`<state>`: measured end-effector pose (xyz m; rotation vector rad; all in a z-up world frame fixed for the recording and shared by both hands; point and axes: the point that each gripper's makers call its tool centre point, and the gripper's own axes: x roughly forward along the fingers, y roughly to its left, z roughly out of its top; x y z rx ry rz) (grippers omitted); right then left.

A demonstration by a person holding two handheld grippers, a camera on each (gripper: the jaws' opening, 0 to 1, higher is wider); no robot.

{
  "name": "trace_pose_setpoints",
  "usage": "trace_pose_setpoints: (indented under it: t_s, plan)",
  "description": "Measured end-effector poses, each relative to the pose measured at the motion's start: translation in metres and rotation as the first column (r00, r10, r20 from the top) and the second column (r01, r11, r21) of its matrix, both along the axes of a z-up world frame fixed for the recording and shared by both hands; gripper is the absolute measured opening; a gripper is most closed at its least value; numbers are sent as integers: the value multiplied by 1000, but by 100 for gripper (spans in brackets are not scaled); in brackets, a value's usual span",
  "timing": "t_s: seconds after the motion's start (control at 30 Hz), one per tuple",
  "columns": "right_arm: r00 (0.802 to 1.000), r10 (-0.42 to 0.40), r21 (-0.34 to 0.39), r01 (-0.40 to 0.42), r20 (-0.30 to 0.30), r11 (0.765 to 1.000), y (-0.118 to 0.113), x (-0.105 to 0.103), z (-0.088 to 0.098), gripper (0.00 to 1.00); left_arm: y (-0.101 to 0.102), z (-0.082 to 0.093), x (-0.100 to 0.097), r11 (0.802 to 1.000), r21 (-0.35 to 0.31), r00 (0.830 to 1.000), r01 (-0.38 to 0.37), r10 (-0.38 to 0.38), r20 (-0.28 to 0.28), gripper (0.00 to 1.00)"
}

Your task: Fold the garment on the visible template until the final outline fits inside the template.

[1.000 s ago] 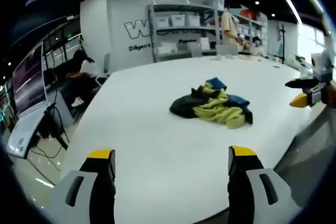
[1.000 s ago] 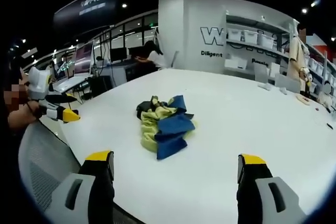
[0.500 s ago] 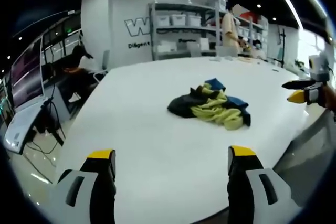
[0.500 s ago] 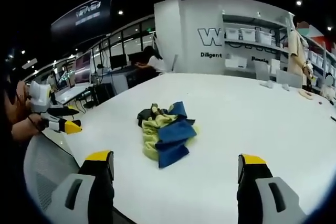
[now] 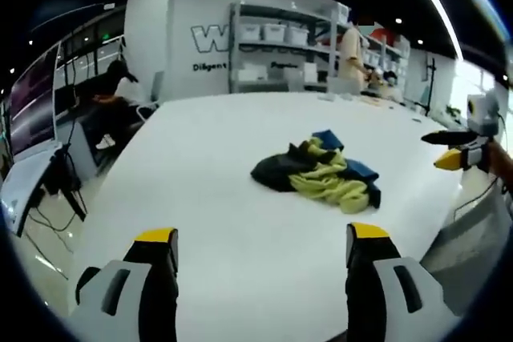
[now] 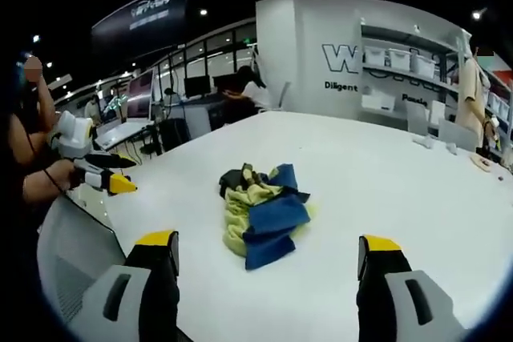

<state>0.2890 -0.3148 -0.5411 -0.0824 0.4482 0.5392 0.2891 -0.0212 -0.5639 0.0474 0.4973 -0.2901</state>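
A crumpled garment (image 5: pixel 318 171) in black, pale yellow and blue lies bunched on the white table (image 5: pixel 200 158); from the other side the garment (image 6: pixel 262 212) shows mostly yellow and blue. My left gripper (image 5: pixel 254 242) hangs open over the table's near edge, well short of the cloth. My right gripper (image 6: pixel 268 247) is open too, with the cloth a short way beyond its jaws. The right gripper (image 5: pixel 450 150) enters the left gripper view at the far right, held in a hand. The left gripper (image 6: pixel 104 174) appears at the left of the right gripper view, also open.
Shelves with white bins (image 5: pixel 276 46) stand behind the table. A person (image 5: pixel 120 102) sits at a desk to the left, another stands by the shelves (image 5: pixel 350 46). Monitors (image 5: pixel 32 110) line the left side. A grey chair back (image 6: pixel 72 278) sits near the table edge.
Both cameras have drifted slightly; the garment lies as before. Both grippers stay open.
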Motion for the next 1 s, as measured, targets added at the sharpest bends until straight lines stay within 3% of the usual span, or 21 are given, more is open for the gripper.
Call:
trace_pose_setpoints:
  t_s: [0.13, 0.27, 0.43, 0.57, 0.77, 0.9, 1.0]
  plan:
    - [1000, 4, 18, -4, -1, 1000, 2, 10, 4, 89, 2, 8, 12, 1000, 14, 1000, 9, -9, 6, 81]
    - [1000, 11, 36, -11, -2, 999, 5, 21, 8, 87, 1, 15, 24, 1000, -20, 1000, 14, -14, 9, 81]
    - [1000, 21, 23, -21, -6, 1000, 8, 34, 7, 86, 0, 13, 37, 1000, -2, 1000, 20, -20, 0, 80]
    - [999, 33, 18, -32, -27, 999, 11, 46, 1, 85, 0, 13, 47, 999, -23, 1000, 26, -26, -14, 79]
    - [996, 54, -3, -54, -65, 999, 17, 63, -16, 83, 3, 7, 63, 1000, -3, 999, 28, -28, -30, 76]
    - [994, 65, -2, -65, -88, 998, 17, 75, -27, 73, 4, -2, 77, 1000, 0, 998, 25, -25, -56, 74]
    - [993, 66, 16, -65, -102, 998, 17, 82, -33, 72, 2, -8, 86, 999, -5, 997, 35, -35, -75, 71]
